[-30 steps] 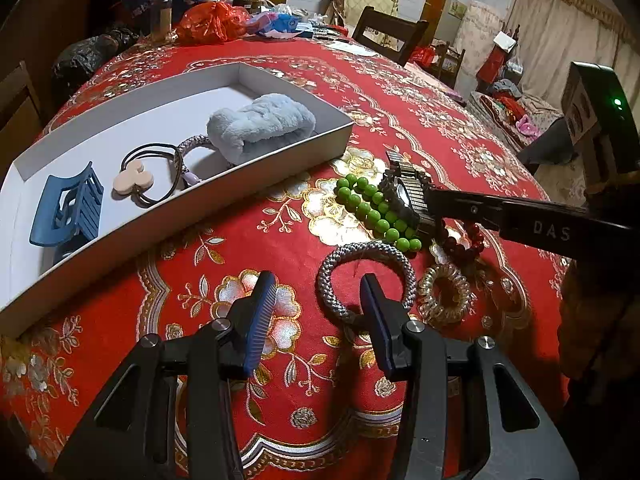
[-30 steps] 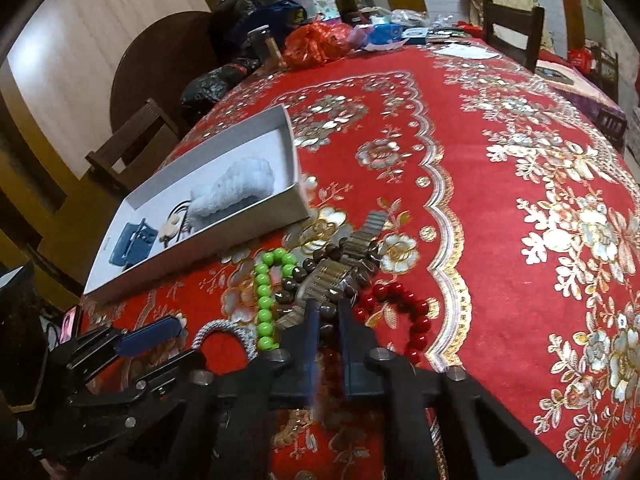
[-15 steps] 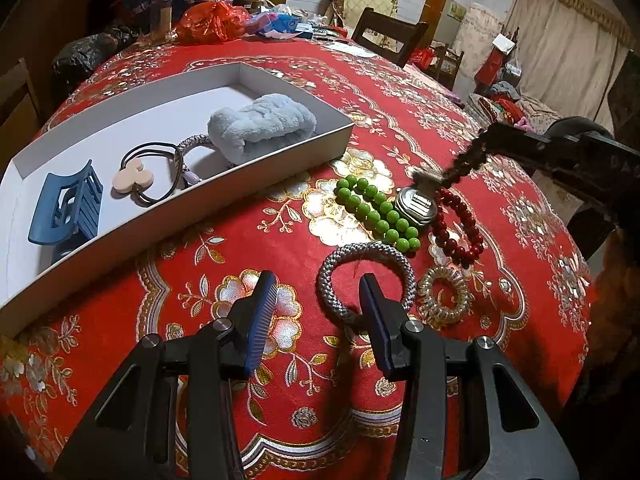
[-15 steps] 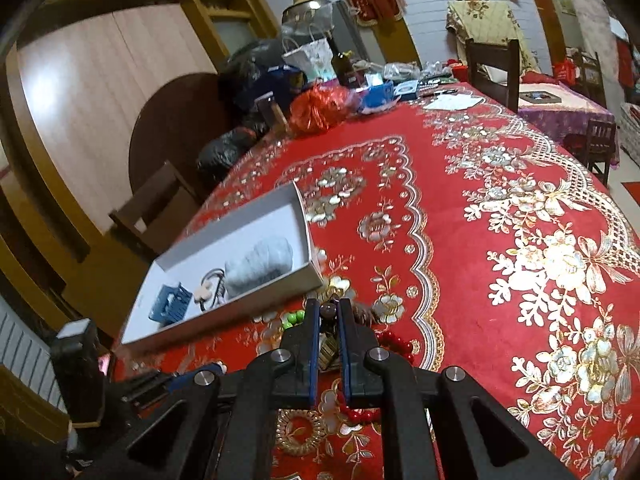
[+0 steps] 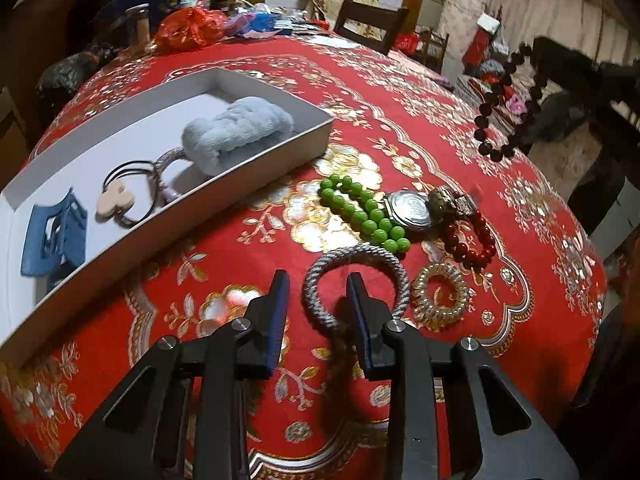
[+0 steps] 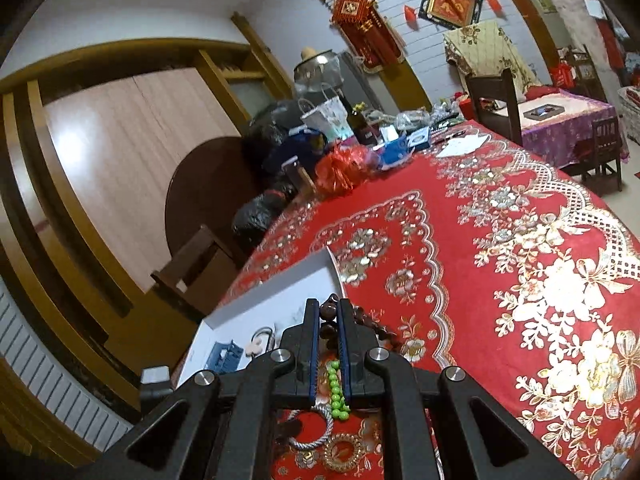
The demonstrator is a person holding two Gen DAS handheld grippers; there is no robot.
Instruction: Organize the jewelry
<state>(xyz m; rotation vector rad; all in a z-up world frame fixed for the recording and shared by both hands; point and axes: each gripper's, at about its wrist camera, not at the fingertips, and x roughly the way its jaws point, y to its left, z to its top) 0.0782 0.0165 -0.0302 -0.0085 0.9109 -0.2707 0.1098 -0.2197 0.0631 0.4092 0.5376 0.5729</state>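
My right gripper (image 6: 329,312) is shut on a dark brown bead bracelet (image 5: 506,104) and holds it high above the table; the beads (image 6: 329,314) show between its pads. My left gripper (image 5: 318,280) is open, low over the red cloth, its right finger inside a grey braided hair ring (image 5: 356,280). A green bead bracelet (image 5: 362,208), a silver watch (image 5: 410,208), a red bead bracelet (image 5: 470,236) and a gold coil tie (image 5: 440,296) lie close by. The white tray (image 5: 256,164) holds a blue hair claw (image 5: 54,236), a fluffy blue scrunchie (image 5: 236,132) and hair ties (image 5: 128,188).
Bags, a bottle and red wrapping (image 5: 188,32) crowd the table's far end. A dark chair (image 5: 368,20) stands behind it. The table edge drops off at the right (image 5: 592,264). In the right wrist view, a wooden chair (image 6: 192,268) stands by the left side.
My right gripper has risen up and to the right with the dark bead bracelet, which now hangs free. The watch has dropped back onto the cloth. My left gripper has barely moved.
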